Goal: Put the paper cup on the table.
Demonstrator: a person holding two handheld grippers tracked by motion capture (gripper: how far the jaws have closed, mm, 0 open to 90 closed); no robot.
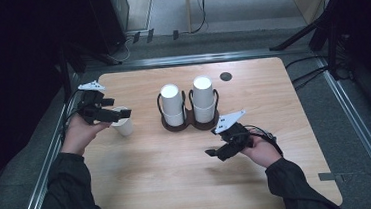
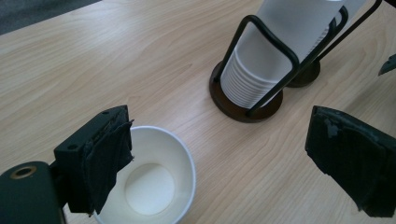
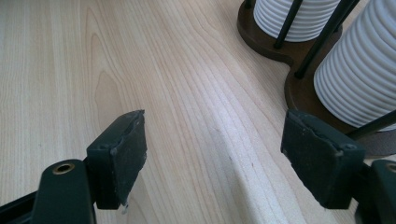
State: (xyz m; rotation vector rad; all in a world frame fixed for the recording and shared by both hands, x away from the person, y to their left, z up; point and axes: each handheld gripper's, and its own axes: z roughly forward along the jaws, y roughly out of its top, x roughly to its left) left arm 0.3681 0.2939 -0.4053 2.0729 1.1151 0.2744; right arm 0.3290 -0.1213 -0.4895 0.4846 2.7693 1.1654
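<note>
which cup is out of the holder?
The single paper cup standing upright on the table under the left hand-held gripper; the rest are stacked upside-down in the holder.

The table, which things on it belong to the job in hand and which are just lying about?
In the job:
- single paper cup, upright under the open left hand-held gripper
- cup holder with two stacks of cups
- right hand-held gripper, open, holding nothing

Lying about:
- dark round disc in the table
</note>
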